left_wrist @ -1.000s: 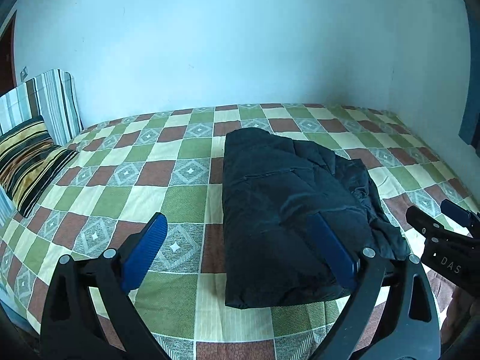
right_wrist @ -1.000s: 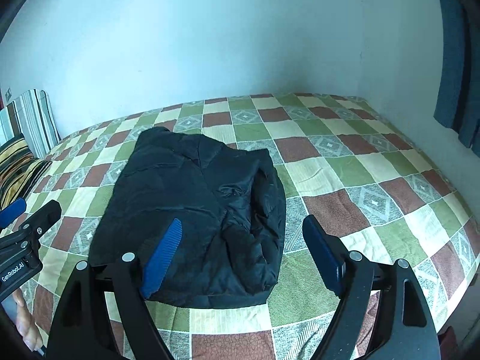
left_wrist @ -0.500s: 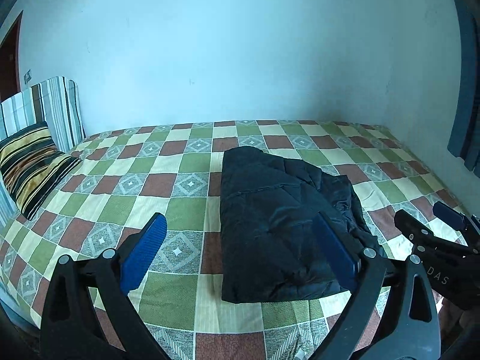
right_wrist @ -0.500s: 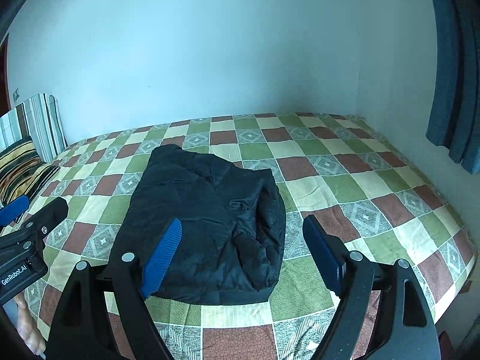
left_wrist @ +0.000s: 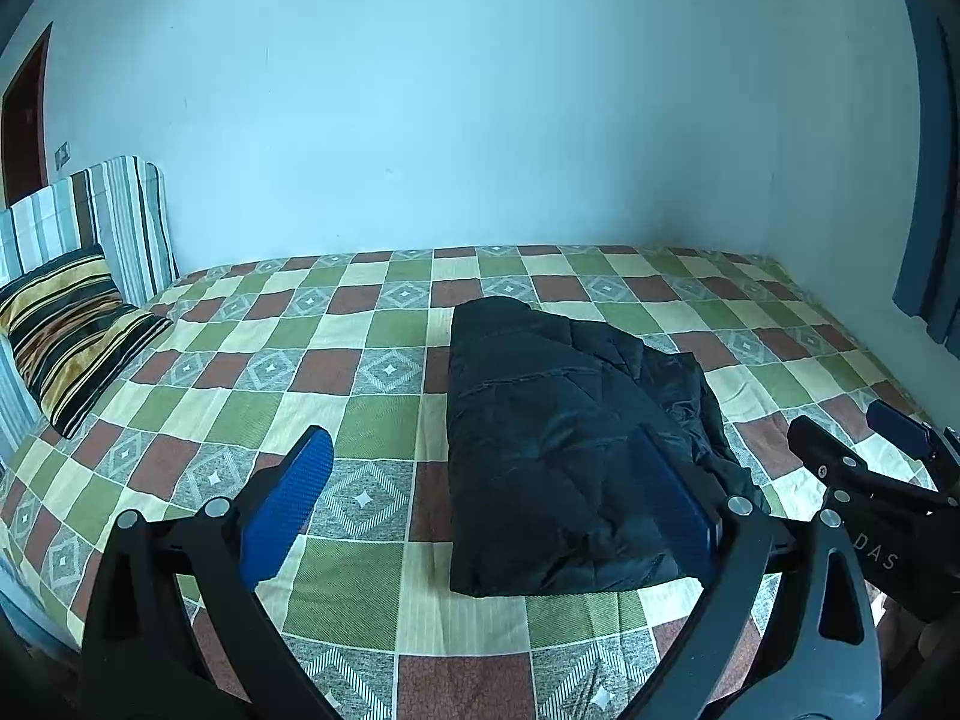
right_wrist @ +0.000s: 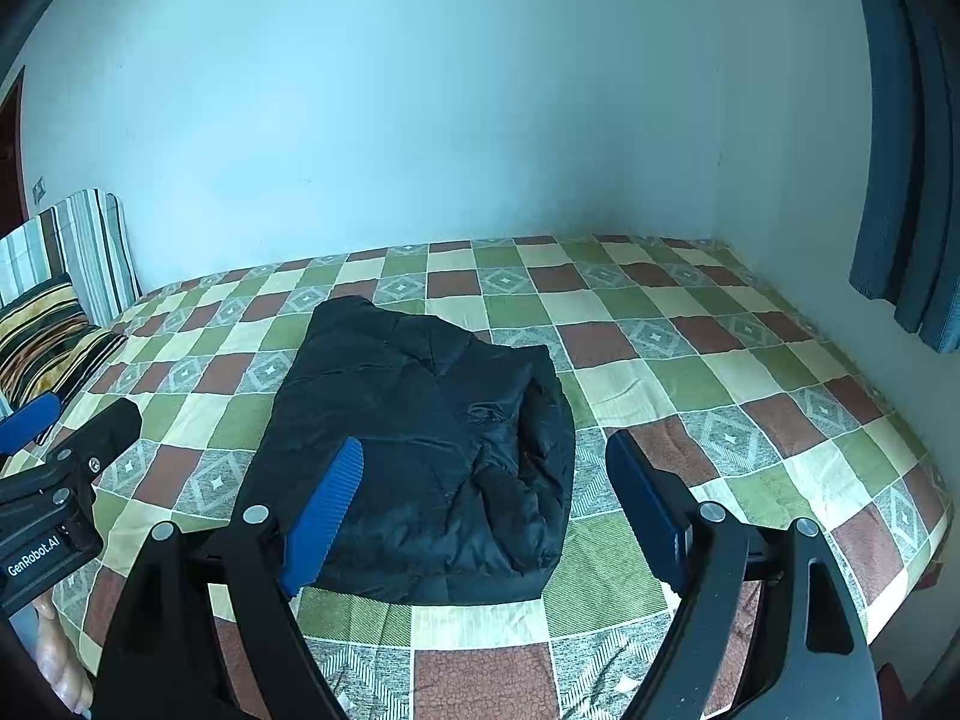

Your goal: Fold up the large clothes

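Observation:
A black padded jacket [left_wrist: 558, 456] lies folded into a compact block on the checkered bed cover [left_wrist: 336, 372]; it also shows in the right wrist view [right_wrist: 420, 450]. My left gripper [left_wrist: 480, 498] is open and empty, held back from the bed's near edge, its right finger in front of the jacket. My right gripper [right_wrist: 486, 498] is open and empty, also back from the jacket, its left finger in front of it. Each gripper shows at the edge of the other's view, the right one [left_wrist: 864, 480] and the left one [right_wrist: 66, 450].
Striped pillows [left_wrist: 72, 324] lean at the head of the bed on the left. A pale wall [left_wrist: 480, 120] runs behind the bed and along its right side. A blue curtain [right_wrist: 912, 168] hangs at the right.
Both grippers have pulled back and risen away from the bed, so the jacket looks smaller and lower in both views. Both stay open. The jacket has not moved.

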